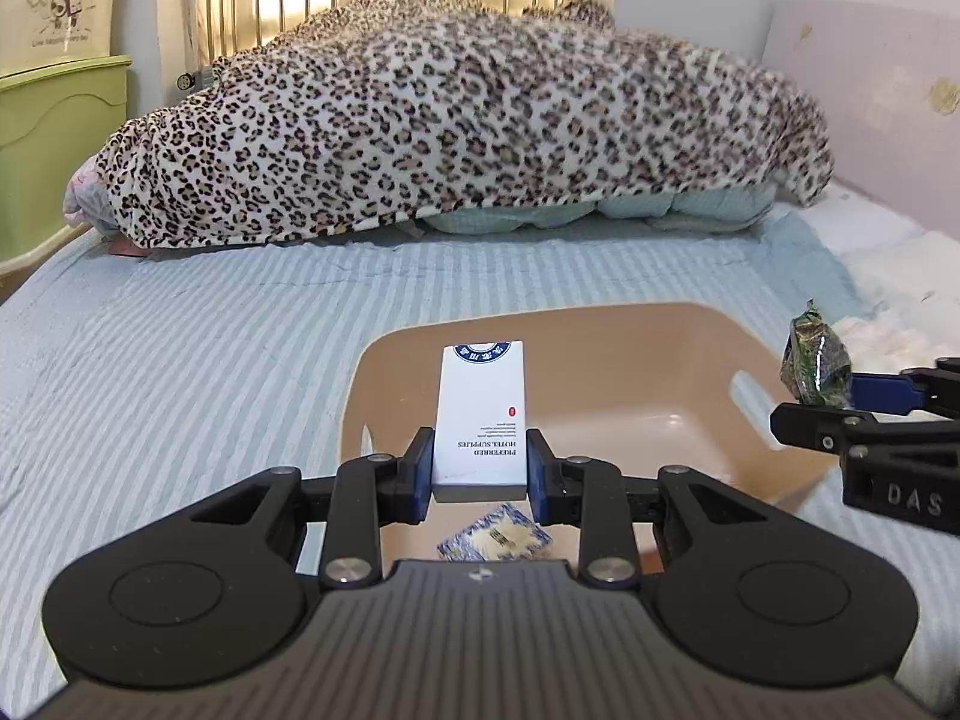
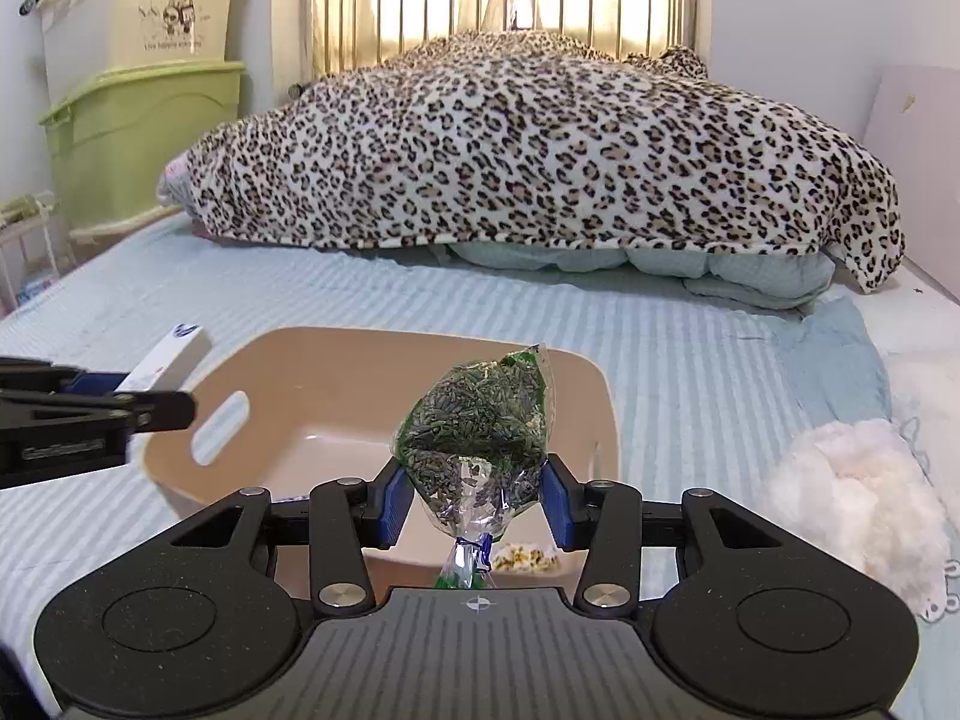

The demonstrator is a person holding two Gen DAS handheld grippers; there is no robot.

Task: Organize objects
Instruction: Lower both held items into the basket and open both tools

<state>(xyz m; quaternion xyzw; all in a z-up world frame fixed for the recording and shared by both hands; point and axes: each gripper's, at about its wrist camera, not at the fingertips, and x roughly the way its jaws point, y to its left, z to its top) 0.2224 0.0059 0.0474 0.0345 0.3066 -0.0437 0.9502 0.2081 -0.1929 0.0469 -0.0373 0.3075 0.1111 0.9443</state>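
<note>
left gripper [image 1: 480,468] clamps white box [image 1: 480,414] | right gripper [image 2: 477,501] clamps green sachet [image 2: 480,438]

White hotel-supplies box [image 1: 480,420] sits mid-frame, pinched upright over the tan basin [image 1: 630,348]. Clear sachet of dried greenish bits [image 2: 480,444] is clamped center-frame too, a small blue patterned packet [image 1: 495,534] lying in the basin.

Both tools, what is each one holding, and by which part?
Left tool grips the white box by its near end. Right tool grips the green sachet across its lower body, above the tied neck.
</note>
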